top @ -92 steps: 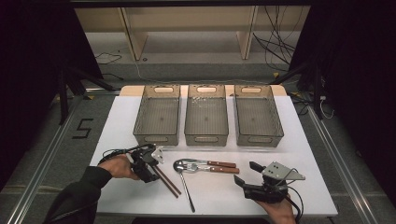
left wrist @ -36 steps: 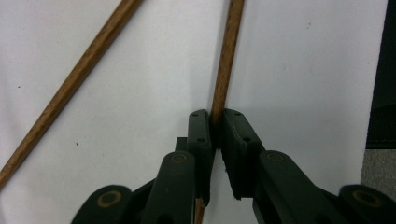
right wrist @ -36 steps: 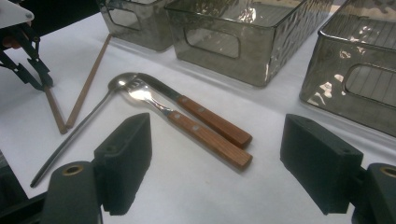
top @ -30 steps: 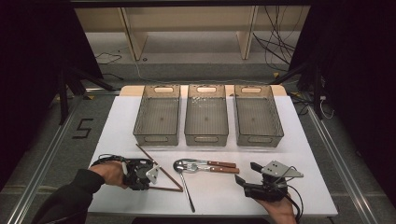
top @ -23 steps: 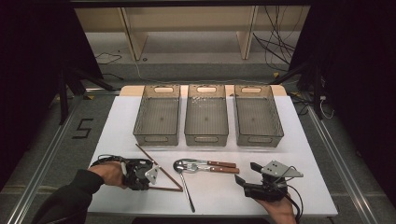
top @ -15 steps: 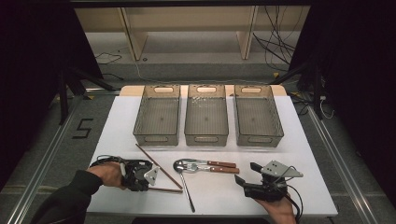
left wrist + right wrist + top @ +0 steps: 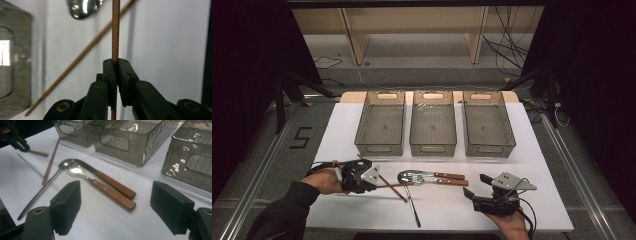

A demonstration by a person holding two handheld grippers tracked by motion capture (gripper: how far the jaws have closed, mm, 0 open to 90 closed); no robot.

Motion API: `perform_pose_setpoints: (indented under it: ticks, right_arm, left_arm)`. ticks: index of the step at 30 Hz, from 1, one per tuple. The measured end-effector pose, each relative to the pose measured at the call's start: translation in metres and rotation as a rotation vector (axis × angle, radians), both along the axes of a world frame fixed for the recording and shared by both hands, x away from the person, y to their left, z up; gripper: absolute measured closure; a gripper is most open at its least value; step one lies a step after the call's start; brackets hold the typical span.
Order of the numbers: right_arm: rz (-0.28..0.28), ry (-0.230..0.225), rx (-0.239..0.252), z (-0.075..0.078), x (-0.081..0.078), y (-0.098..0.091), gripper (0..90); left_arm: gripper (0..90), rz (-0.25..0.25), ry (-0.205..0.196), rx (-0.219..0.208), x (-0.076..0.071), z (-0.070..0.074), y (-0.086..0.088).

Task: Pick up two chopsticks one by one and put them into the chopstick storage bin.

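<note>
Left gripper view has the left gripper [image 7: 115, 65] clamped tight on one chopstick [image 7: 115, 30], so pickup's done; next it goes into a bin [image 7: 381, 123]. Right gripper [image 7: 116, 206] sits wide open, holding nothing.

One camera hangs high on the person's side, looking forward and down over the whole white table [image 7: 532, 150]. The other two ride the grippers, close above the tabletop, and both catch the spoon [image 7: 65, 164] and the loose chopstick [image 7: 75, 62].
</note>
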State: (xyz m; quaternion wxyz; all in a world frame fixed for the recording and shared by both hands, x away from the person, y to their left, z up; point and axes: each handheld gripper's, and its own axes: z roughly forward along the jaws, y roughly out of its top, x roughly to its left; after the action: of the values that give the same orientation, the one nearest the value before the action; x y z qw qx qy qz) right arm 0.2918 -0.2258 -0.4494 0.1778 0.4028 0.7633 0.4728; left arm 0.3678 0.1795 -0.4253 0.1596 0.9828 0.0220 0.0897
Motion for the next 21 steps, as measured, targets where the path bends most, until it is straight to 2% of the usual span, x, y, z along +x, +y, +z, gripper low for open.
perform_pose_setpoints:
  ticks: [4, 6, 15, 21]
  right_arm:
    - [0.0, 0.001, 0.001, 0.0, 0.0, -0.001, 25.4]
    - [0.0, 0.002, 0.002, 0.0, 0.0, -0.001, 25.4]
    - [0.001, 0.0, 0.003, 0.0, 0.0, 0.0, 25.4]
    - [0.006, -0.001, 0.009, 0.0, 0.0, -0.001, 25.0]
  left_arm:
    - [84.4, 0.072, -0.029, -0.055, 0.007, 0.007, 0.001]
    - [84.5, 0.112, -0.03, -0.083, 0.009, 0.009, 0.0]
    - [84.4, 0.293, -0.079, -0.118, 0.021, 0.031, -0.009]
    - [84.4, 0.396, -0.101, -0.168, 0.036, 0.046, -0.013]
